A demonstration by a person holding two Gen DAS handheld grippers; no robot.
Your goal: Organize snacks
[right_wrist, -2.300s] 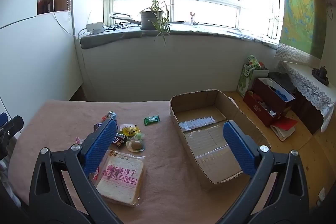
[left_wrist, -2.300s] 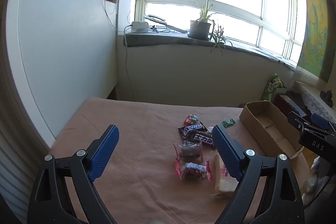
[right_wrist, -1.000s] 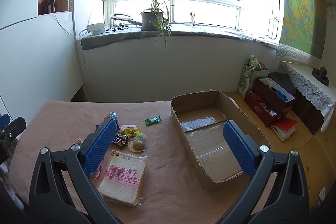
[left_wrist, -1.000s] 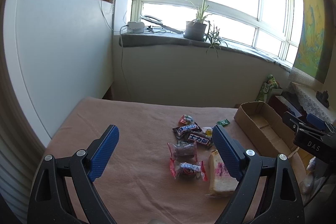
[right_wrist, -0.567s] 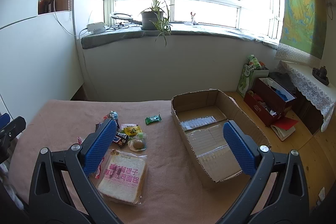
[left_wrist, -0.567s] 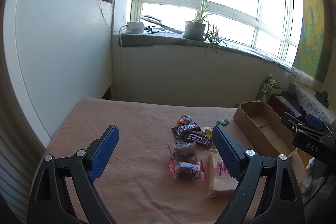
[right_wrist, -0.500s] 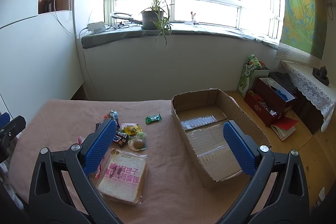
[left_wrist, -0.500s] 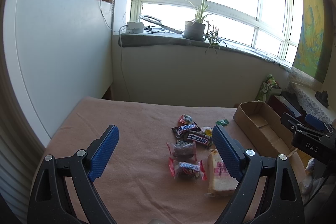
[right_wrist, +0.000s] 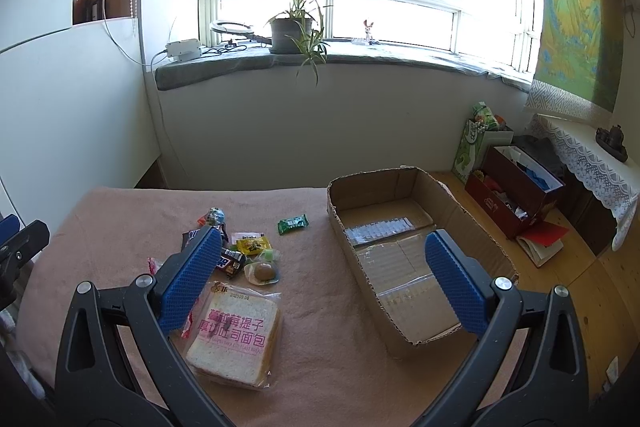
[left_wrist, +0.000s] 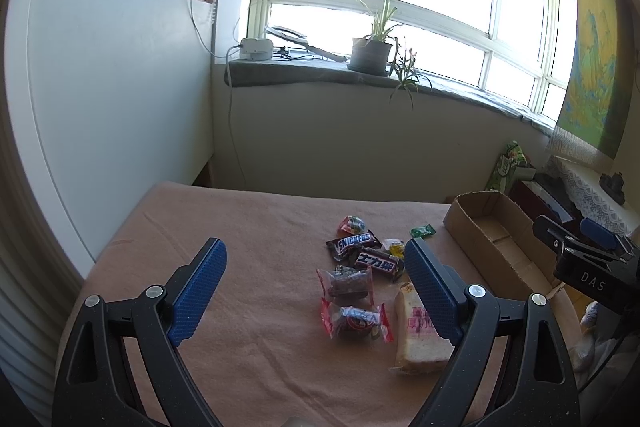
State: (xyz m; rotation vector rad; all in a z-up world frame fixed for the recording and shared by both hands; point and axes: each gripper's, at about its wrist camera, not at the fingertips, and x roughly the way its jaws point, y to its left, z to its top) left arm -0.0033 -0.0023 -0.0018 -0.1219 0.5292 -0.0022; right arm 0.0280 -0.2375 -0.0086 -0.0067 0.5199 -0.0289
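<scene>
A pile of snacks lies on the pink cloth: a bagged toast loaf (right_wrist: 234, 341) (left_wrist: 416, 337), a Snickers bar (left_wrist: 352, 242), a dark chocolate bar (left_wrist: 378, 263), a green candy (right_wrist: 293, 223), a yellow packet (right_wrist: 251, 243) and a round cake in clear wrap (right_wrist: 262, 271). An open cardboard box (right_wrist: 416, 251) stands right of them. My left gripper (left_wrist: 314, 281) is open and empty above the cloth, left of the pile. My right gripper (right_wrist: 322, 277) is open and empty, between the pile and the box.
The cloth-covered table (right_wrist: 120, 211) ends at a white wall on the left. A windowsill with a potted plant (right_wrist: 290, 27) runs behind. On the floor at right stand a dark red box (right_wrist: 516, 183) and a green bag (right_wrist: 474, 143).
The left wrist view has drifted slightly, so the snacks sit a little further left. The right gripper has barely moved. Both jaws stay open.
</scene>
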